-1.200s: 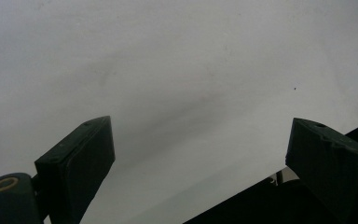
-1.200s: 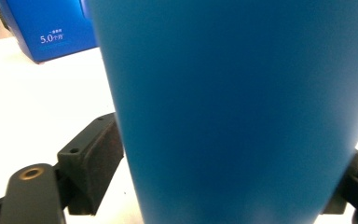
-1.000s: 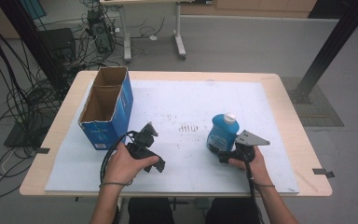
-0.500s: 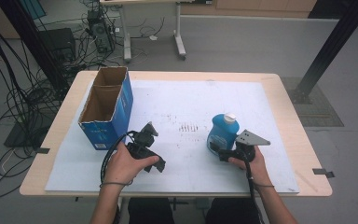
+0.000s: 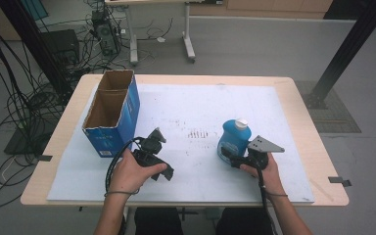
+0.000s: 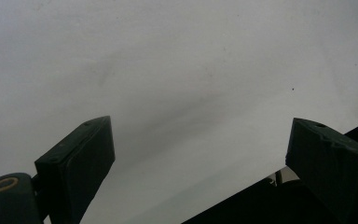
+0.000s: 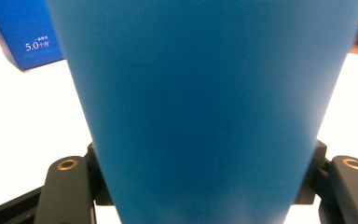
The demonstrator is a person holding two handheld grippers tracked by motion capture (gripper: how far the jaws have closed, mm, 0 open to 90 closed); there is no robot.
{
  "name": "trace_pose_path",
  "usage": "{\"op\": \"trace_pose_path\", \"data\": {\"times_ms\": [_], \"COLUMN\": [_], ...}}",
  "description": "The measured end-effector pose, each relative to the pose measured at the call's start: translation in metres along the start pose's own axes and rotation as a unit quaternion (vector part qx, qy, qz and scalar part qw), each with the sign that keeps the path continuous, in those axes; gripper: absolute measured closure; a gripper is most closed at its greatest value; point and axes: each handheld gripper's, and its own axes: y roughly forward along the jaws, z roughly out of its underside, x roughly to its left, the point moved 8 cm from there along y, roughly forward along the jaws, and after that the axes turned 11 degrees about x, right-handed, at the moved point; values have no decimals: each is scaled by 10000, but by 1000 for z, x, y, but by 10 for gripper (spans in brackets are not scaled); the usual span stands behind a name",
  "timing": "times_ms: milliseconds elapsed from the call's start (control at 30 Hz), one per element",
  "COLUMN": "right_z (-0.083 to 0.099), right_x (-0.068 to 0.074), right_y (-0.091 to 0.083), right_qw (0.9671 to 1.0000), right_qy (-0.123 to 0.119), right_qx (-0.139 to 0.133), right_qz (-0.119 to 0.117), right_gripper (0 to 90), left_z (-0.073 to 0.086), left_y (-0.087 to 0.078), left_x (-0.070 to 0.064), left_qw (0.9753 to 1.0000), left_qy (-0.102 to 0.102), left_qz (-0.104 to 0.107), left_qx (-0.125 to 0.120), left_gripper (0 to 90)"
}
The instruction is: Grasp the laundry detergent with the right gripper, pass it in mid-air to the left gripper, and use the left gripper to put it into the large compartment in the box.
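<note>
A blue bottle [image 5: 235, 138] with a white cap stands upright on the white sheet [image 5: 196, 107] at the right. My right gripper [image 5: 228, 156] comes at its lower part from the near side, and its jaws press on both flanks of the bottle [image 7: 205, 93]. At the left my left gripper [image 5: 162, 171] rests low over the sheet, held in the person's hand. Its jaws [image 6: 198, 154] stand wide apart with nothing between them, just bare white sheet [image 6: 168, 70] close below.
An open-topped blue cardboard box [image 5: 111, 113] stands at the table's left, and its blue side also appears at the far left [image 7: 23, 32]. The wooden table edge [image 5: 323, 161] rims the sheet. Cables and another table's legs lie on the floor beyond.
</note>
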Motion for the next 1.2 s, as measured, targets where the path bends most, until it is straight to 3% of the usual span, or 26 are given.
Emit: {"op": "trace_pose_path", "data": {"times_ms": [300, 1200], "right_z": [0, 0], "right_x": [3, 4], "right_y": [0, -1], "right_qw": [10000, 9999], "right_qy": [-38, -138], "right_qx": [24, -18], "right_qz": [-86, 5], "right_gripper": [398, 415], "left_z": [1, -3], "left_y": [0, -2], "left_x": [1, -2], "left_qw": [10000, 10000], "left_qy": [-6, 35], "left_qz": [-11, -16], "left_qx": [-1, 0], "left_gripper": [83, 82]}}
